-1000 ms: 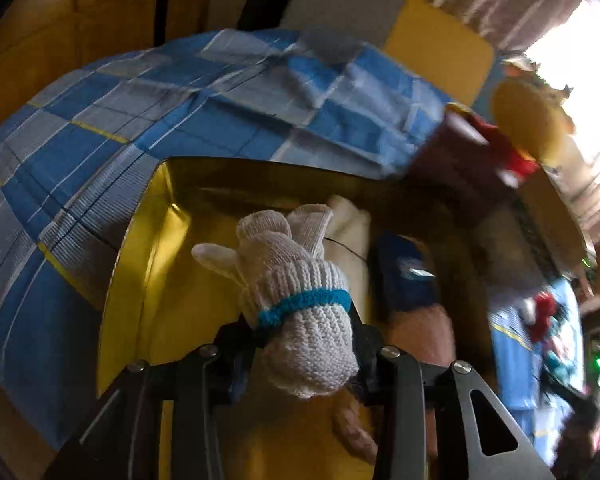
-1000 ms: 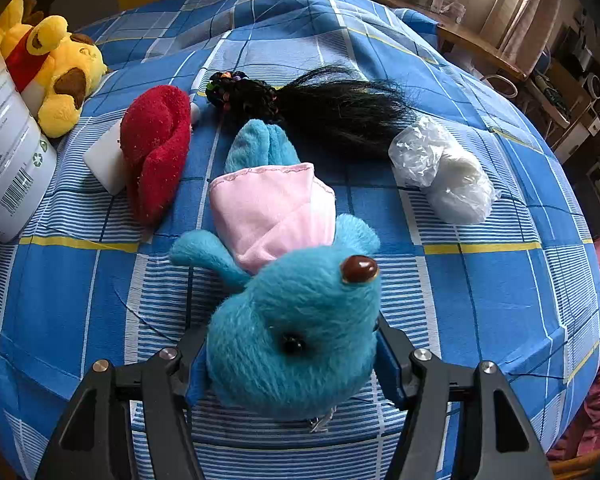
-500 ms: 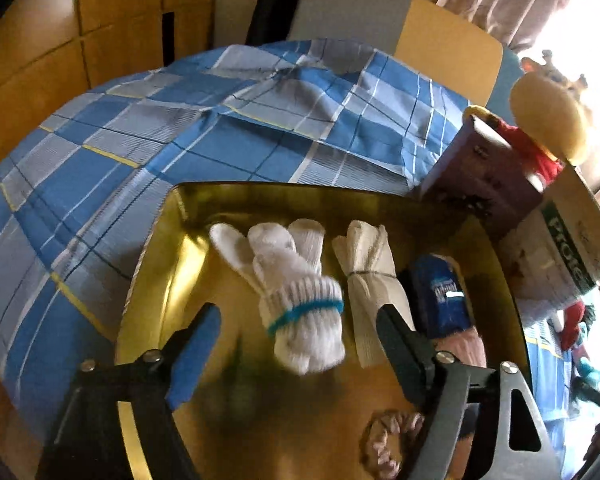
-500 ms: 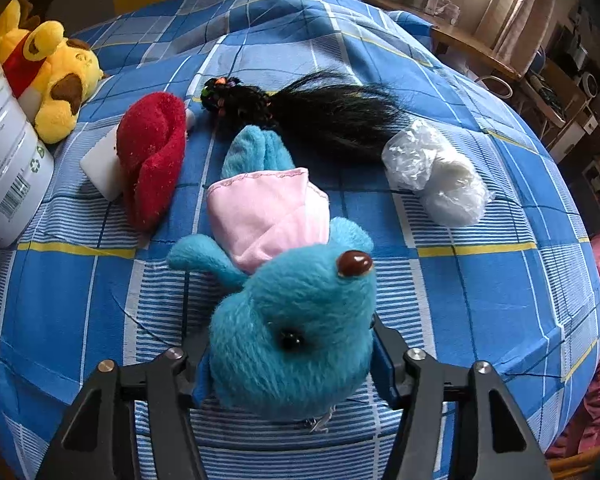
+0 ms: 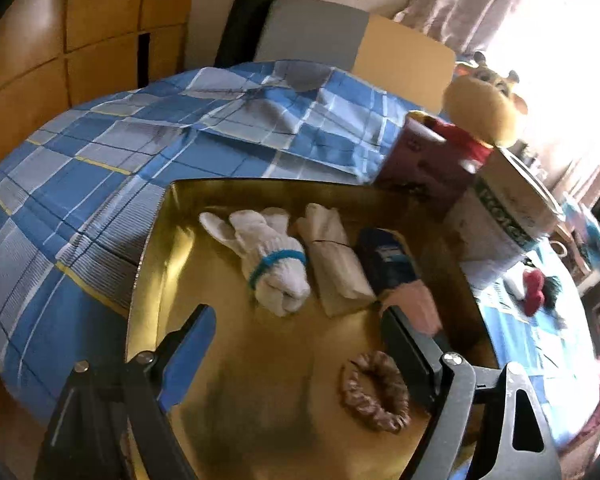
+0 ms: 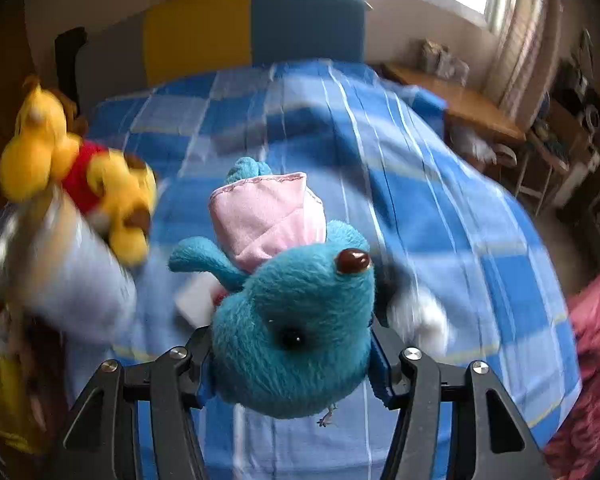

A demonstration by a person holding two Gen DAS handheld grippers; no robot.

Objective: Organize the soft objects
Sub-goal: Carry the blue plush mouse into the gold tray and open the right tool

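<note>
The blue checked bedspread (image 5: 100,184) is lying under everything, and the gold tray (image 5: 156,280) is sitting on it with its soft things in a row: a white knit glove (image 5: 274,260) at about twelve o'clock from the left gripper (image 5: 296,344), a rolled beige cloth (image 5: 336,260) just beside it at one o'clock, and a brown scrunchie (image 5: 376,392) near the right jaw. The left gripper's jaws are opening wide with nothing between them; the glove is lying free, long axis pointing away from the tongs. The right gripper (image 6: 292,352) is pinching the blue plush toy (image 6: 296,320) by the head, clear of the bed, its body stretching away toward twelve o'clock. I judge the right hand is nearer the next drop, the tray lying off toward its nine o'clock.
</note>
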